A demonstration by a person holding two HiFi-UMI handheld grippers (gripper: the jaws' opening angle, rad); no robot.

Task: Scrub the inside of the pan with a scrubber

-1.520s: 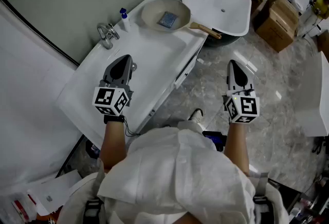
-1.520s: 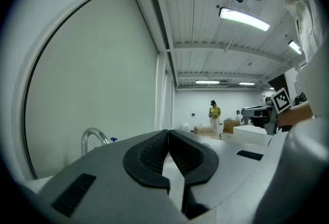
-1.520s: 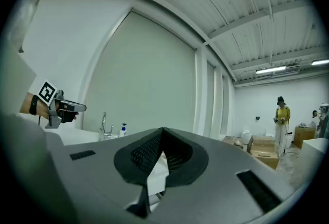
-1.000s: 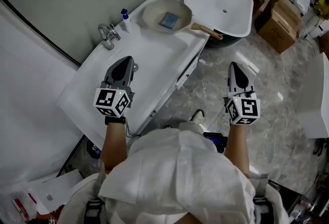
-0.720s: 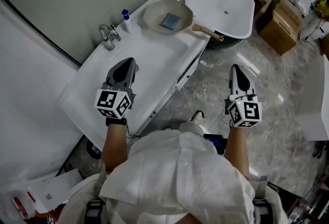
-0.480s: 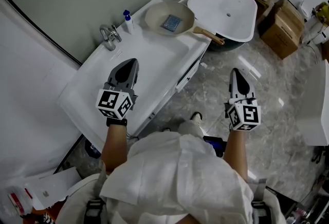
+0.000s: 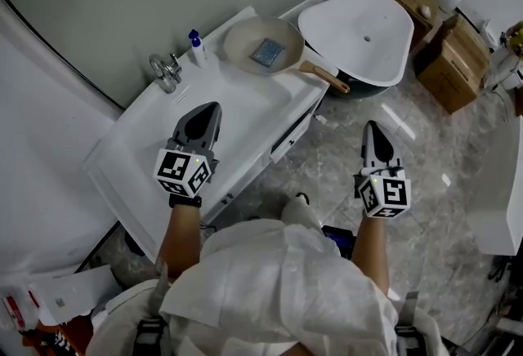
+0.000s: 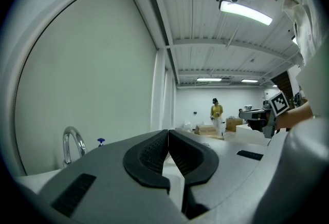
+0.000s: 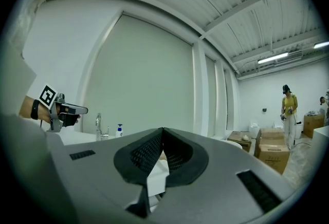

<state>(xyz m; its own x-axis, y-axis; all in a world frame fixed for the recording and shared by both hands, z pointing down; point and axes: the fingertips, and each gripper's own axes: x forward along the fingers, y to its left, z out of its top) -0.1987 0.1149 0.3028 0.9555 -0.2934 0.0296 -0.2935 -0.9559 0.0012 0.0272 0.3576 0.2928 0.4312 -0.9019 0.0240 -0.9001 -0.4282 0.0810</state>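
A cream pan [image 7: 260, 42] with a wooden handle [image 7: 326, 78] sits at the far end of the white counter [image 7: 245, 113]. A blue-grey square scrubber [image 7: 266, 51] lies inside it. My left gripper [image 7: 210, 107] hovers over the counter's middle, well short of the pan, shut and empty; its jaws [image 8: 168, 133] meet in the left gripper view. My right gripper [image 7: 372, 125] is off the counter over the floor, to the right of the pan's handle, also shut [image 9: 163, 129] with nothing in it.
A chrome faucet [image 7: 164, 68] and a small blue-capped bottle [image 7: 194, 46] stand at the counter's back edge. A white oval basin [image 7: 359, 29] sits beyond the pan's handle. Cardboard boxes [image 7: 454, 48] stand on the marble floor at the right. A person in yellow [image 9: 289, 107] stands far off.
The head view has shifted a little. Both grippers stay shut and in about the same places; the pan and scrubber have not moved.
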